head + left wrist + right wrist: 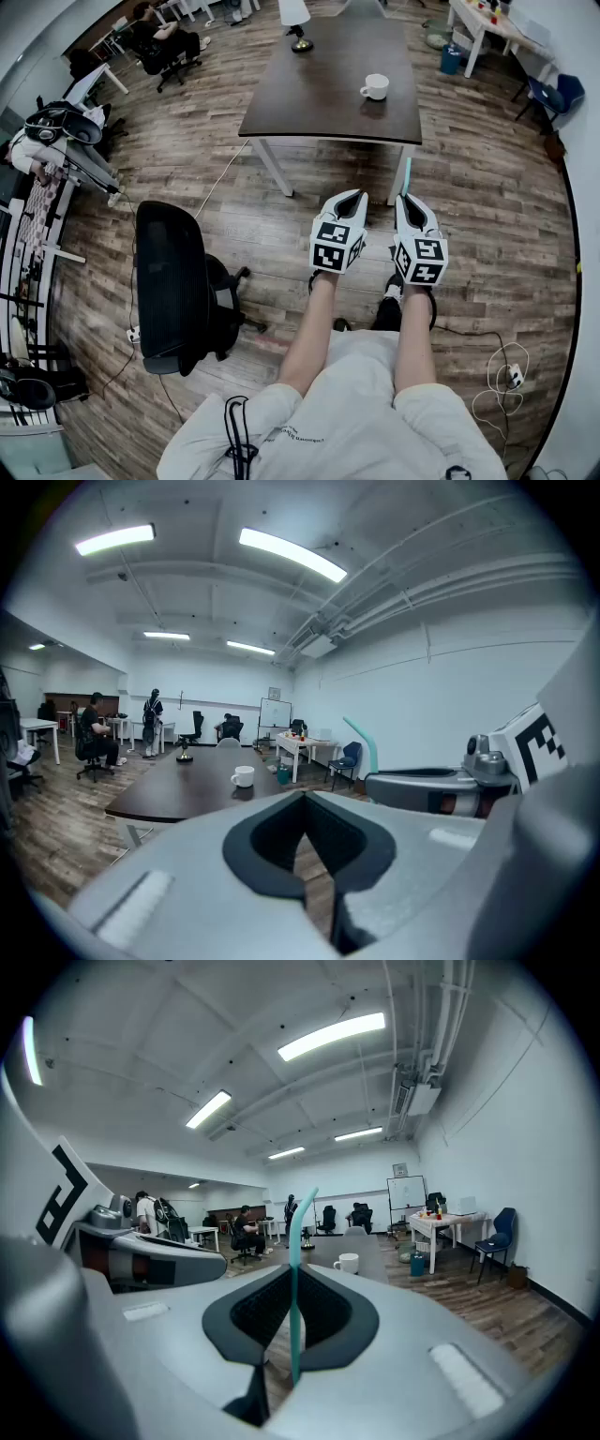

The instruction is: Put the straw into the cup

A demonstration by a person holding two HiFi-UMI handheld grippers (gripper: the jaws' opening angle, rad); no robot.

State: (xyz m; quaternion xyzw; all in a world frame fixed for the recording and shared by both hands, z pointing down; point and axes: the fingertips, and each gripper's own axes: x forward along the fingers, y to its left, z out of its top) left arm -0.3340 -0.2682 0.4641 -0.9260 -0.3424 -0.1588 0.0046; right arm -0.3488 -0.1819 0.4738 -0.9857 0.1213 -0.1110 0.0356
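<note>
A white cup (pixel 375 86) stands on the dark table (pixel 319 94), ahead of both grippers; it also shows as the cup (pixel 243 776) and the cup (pixel 347 1263). My right gripper (pixel 407 201) is shut on a teal straw (pixel 404 179) with a bent top, which rises upright from the jaws as the straw (pixel 294 1279). My left gripper (pixel 352 198) is shut with nothing in it, held beside the right one over the wood floor, short of the table's near edge. From the left gripper view the straw (pixel 362 742) pokes up above the right gripper.
A black office chair (pixel 173 281) stands at my left. A lamp (pixel 295 21) sits at the table's far end. Desks with seated people (pixel 159 37) line the far left, and a white table (pixel 487 23) with a blue bin (pixel 451 58) stands far right. Cables (pixel 502 380) lie on the floor.
</note>
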